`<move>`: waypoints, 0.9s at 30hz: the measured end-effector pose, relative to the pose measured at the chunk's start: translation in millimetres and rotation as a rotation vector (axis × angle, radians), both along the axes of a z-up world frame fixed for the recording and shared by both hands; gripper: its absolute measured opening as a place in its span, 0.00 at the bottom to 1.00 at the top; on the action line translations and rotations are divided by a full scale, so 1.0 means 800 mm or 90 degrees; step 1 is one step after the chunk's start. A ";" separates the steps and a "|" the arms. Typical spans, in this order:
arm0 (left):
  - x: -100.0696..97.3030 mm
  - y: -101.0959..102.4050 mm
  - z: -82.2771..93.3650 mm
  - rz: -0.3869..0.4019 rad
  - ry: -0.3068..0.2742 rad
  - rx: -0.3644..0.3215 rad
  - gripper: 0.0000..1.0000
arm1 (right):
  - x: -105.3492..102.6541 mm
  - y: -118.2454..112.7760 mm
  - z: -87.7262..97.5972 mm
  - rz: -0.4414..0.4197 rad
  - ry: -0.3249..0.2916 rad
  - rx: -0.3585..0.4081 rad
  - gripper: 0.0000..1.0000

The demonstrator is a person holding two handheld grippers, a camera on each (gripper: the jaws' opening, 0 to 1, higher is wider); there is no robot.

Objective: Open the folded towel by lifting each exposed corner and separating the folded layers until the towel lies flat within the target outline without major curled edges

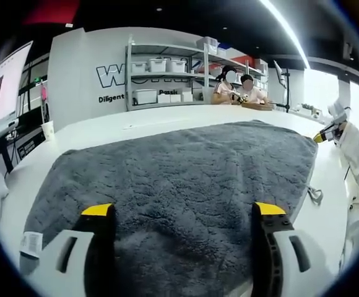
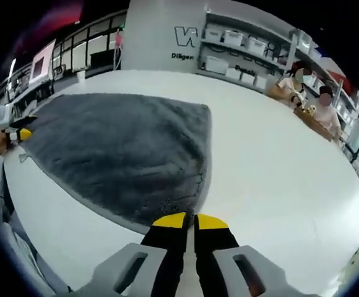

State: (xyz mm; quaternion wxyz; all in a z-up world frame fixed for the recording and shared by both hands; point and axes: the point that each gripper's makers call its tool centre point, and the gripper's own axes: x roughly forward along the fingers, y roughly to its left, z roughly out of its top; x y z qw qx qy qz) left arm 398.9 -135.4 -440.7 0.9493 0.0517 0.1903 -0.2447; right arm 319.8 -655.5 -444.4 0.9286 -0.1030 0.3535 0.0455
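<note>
— Where did your jaws stand at that moment?

— My left gripper (image 1: 184,209) had its yellow-tipped jaws spread wide apart, holding nothing, low over the near part of the grey towel (image 1: 185,167). In the left gripper view the cloth ran straight out from between those jaws and widened toward the far edge. My right gripper (image 2: 189,221) had its jaws pressed together with nothing that I could make out between them; their tips sat right at the towel's near corner (image 2: 189,207), but whether they touched the cloth or pinched an edge of it I could not tell.

— And how did the towel lie from each side?

— It lay spread on the white surface (image 2: 272,167), looking nearly flat. From the right gripper it stretched ahead and off to the left, its long axis seeming to run away from that corner. From the left gripper it lay dead ahead. The white label (image 1: 31,243) sat at the towel's edge, just outside my left jaw.

— Which gripper was nearer to work left to do?

— I judged the right, since it was already at a corner, while the left sat over the middle of an edge. I saw no target outline on the surface, so I could not say whether the cloth sat within it. The far edge in the left gripper view looked slightly wavy.

— Anything else about?

— Two people (image 1: 238,86) sat at the far side, before shelves of white bins (image 1: 161,65).
</note>
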 end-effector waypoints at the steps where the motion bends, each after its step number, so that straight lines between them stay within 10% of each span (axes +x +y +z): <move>1: -0.001 0.000 0.000 -0.001 0.000 0.000 0.90 | -0.001 -0.001 0.000 0.002 0.002 -0.004 0.00; 27: -0.006 0.000 0.002 -0.003 0.010 0.003 0.90 | -0.017 -0.017 0.019 -0.045 -0.027 -0.045 0.12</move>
